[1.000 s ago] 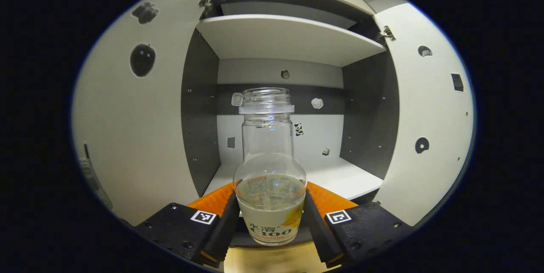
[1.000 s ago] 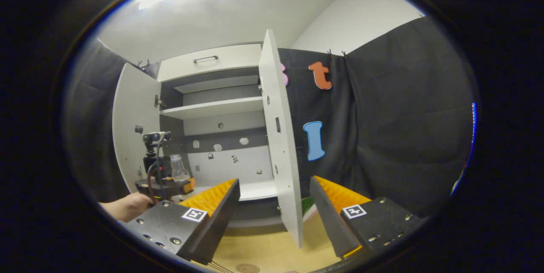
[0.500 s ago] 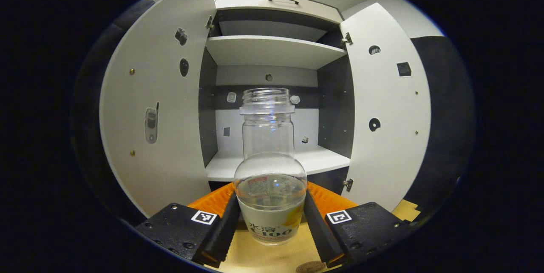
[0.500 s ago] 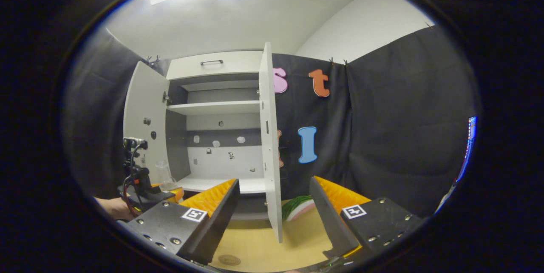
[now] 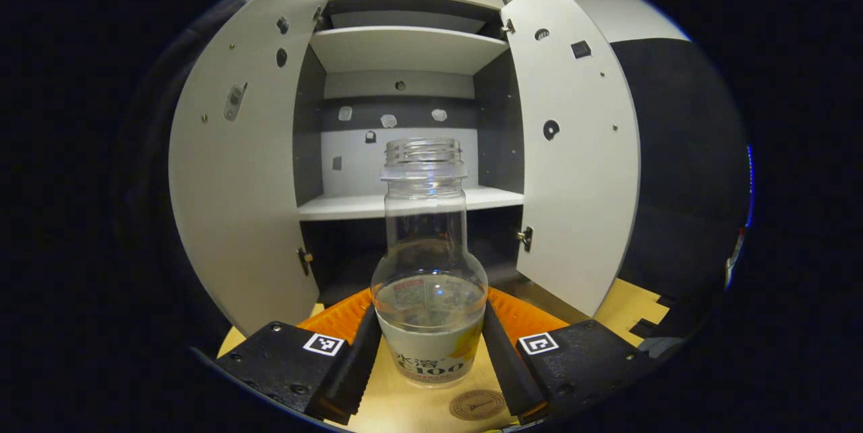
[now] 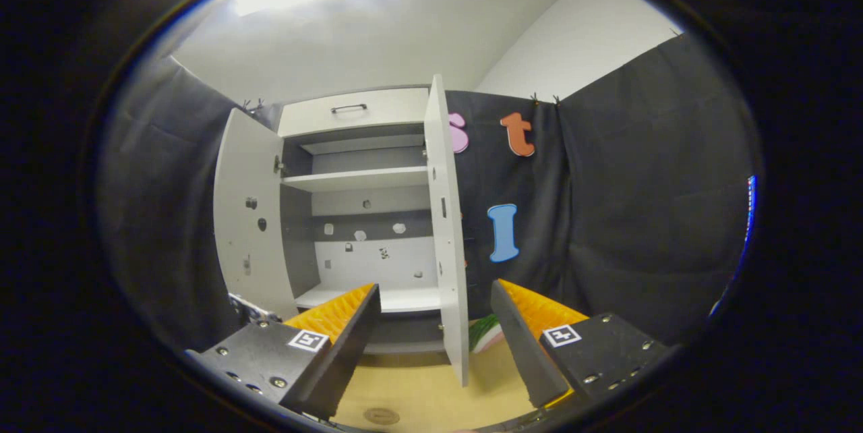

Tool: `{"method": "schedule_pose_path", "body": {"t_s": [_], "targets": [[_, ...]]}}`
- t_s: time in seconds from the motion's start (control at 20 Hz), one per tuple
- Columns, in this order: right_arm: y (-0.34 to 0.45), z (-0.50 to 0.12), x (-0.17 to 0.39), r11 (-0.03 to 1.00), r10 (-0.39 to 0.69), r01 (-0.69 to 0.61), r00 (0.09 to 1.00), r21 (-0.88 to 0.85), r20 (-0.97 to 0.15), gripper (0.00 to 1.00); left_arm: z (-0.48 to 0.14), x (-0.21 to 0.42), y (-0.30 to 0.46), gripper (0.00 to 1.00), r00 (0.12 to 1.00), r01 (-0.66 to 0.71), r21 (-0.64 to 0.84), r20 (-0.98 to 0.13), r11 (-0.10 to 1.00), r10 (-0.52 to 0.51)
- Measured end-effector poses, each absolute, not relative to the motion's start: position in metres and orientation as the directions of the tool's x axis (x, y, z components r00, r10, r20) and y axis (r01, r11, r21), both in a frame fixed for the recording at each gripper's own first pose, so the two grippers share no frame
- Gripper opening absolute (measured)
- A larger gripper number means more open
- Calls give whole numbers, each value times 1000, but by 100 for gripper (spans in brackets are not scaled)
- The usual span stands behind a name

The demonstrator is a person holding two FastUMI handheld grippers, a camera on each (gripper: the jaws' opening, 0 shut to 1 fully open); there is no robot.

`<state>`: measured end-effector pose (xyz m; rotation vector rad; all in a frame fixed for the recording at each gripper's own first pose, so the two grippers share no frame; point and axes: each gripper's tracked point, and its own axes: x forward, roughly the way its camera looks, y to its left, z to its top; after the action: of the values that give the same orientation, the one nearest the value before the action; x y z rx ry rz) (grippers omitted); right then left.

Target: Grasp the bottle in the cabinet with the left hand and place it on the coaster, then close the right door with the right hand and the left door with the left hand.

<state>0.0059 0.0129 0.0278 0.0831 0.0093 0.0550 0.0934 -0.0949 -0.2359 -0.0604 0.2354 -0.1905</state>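
Note:
A clear, uncapped glass bottle (image 5: pixel 427 264) with a pale label stands upright between my left gripper's (image 5: pixel 429 352) fingers, which press on its lower body. It hangs in front of the cabinet (image 5: pixel 404 55), out over the wooden table. A round brown coaster (image 5: pixel 477 404) lies on the table just below and right of the bottle's base. Both white doors stand open: the left door (image 5: pixel 236 177) and the right door (image 5: pixel 573 150). In the right gripper view my right gripper (image 6: pixel 435 332) is open, empty, with the right door's edge (image 6: pixel 448 244) ahead between its fingers. The coaster (image 6: pixel 381 415) shows there too.
The cabinet's lower shelf (image 5: pixel 404 202) and upper shelf (image 5: pixel 404 48) hold small stickers on the back wall. A green and pink object (image 6: pixel 487 333) lies on the table behind the right door. The light wooden table (image 6: pixel 418 392) spreads in front of the cabinet.
My left gripper has drawn the bottle back out of the cabinet and lowered it toward the table; the coaster has come into view beneath it. The right gripper has barely shifted.

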Motion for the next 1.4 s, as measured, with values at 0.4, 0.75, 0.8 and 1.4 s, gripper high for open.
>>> {"method": "schedule_pose_path", "body": {"t_s": [0.4,0.75,0.8,1.4], "targets": [[40,-13,26,996,92,-92,993,14,-70,100,-325,70,-149,79,914,310,-60,-258,949,-315],[45,-25,50,995,58,-52,996,79,-75,100,-388,70,-162,80,881,355,-69,-309,932,-359],[43,-23,55,994,50,-43,997,100,-66,100,-392,70,-163,80,884,357,-63,-300,932,-359],[-15,-27,87,982,-100,107,994,156,-52,95,-438,42,-182,86,779,536,-32,-367,844,-508]]}}
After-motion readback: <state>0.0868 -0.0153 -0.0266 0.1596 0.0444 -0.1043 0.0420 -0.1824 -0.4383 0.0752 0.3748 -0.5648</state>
